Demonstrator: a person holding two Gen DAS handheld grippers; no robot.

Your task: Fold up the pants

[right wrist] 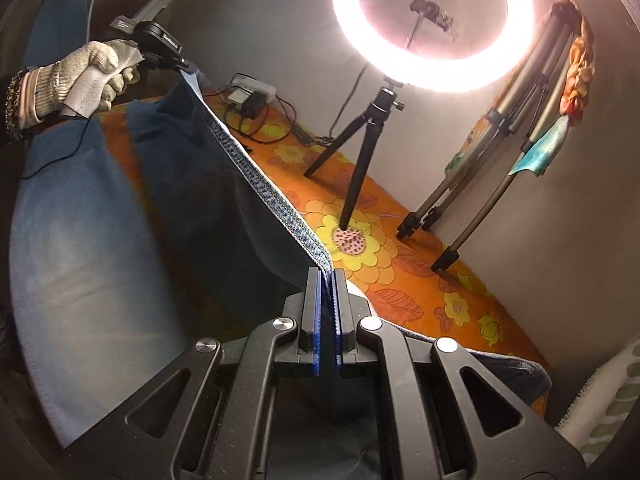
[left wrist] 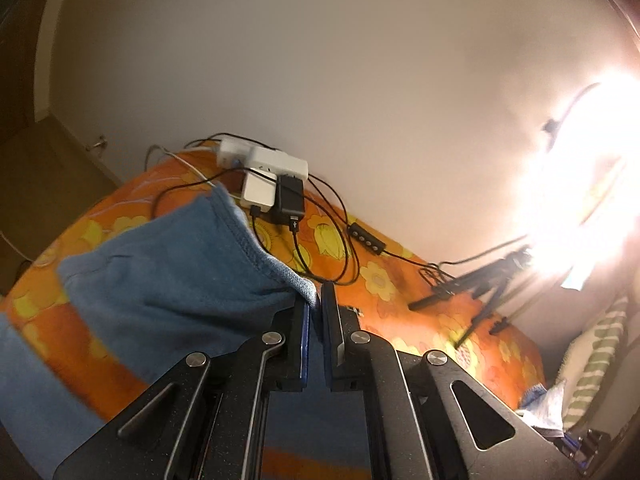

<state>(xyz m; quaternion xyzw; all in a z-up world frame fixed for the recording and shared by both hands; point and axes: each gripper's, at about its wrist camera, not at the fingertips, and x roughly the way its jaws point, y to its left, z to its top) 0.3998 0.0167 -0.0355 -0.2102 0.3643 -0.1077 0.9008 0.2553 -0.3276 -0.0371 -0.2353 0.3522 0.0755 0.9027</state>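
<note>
Blue denim pants hang lifted above an orange flowered bedsheet. My left gripper is shut on one corner of the waistband, the cloth draping away to the left. In the right wrist view my right gripper is shut on the other end of the waistband, which stretches taut up to the left gripper, held by a gloved hand. The pants hang below that edge, over the sheet.
A white power strip with chargers and black cables lies on the bed by the wall. A ring light on a small black tripod stands on the sheet; folded tripods lean against the wall. A striped pillow lies at the right.
</note>
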